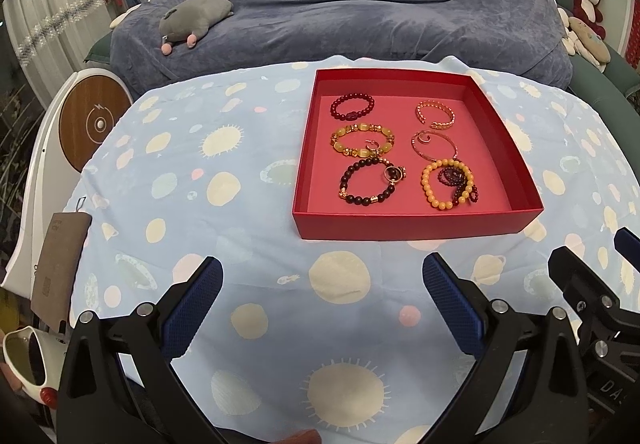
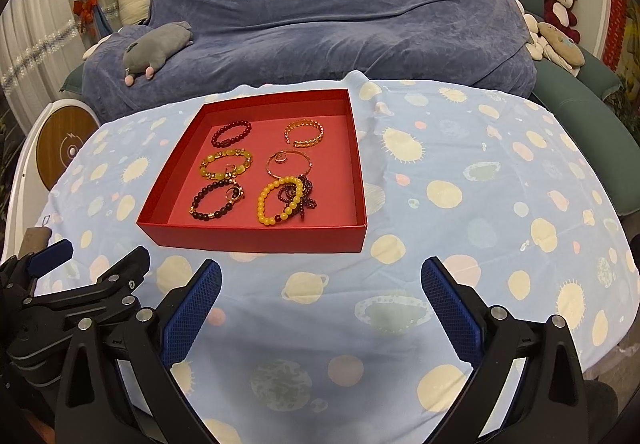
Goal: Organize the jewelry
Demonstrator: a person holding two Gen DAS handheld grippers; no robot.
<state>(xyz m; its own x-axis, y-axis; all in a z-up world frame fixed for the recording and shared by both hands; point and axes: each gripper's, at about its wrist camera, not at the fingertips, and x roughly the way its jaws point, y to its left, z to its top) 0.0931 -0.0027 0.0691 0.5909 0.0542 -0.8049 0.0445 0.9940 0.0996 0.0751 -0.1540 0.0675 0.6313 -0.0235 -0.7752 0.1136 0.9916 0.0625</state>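
Observation:
A shallow red box point(image 1: 416, 222) point(image 2: 256, 240) sits on the patterned blue cloth and holds several bracelets in two columns. A dark red bead bracelet point(image 1: 352, 106) point(image 2: 231, 133) and a gold cuff point(image 1: 436, 114) point(image 2: 304, 132) lie at the back. A yellow bead bracelet point(image 1: 440, 184) point(image 2: 280, 200) overlaps a dark red strand at the front right. My left gripper point(image 1: 322, 272) hovers open over the cloth in front of the box. Right of it, my right gripper point(image 2: 320, 272) is also open, with nothing between its fingers.
A sofa under a blue-grey cover point(image 1: 360, 4) with a grey plush toy point(image 1: 196, 18) stands behind the table. A round wood-faced white device point(image 1: 90, 120) is at the left edge. A brown tag point(image 1: 56, 268) hangs off the left. Bare cloth point(image 2: 500, 204) spreads to the right of the box.

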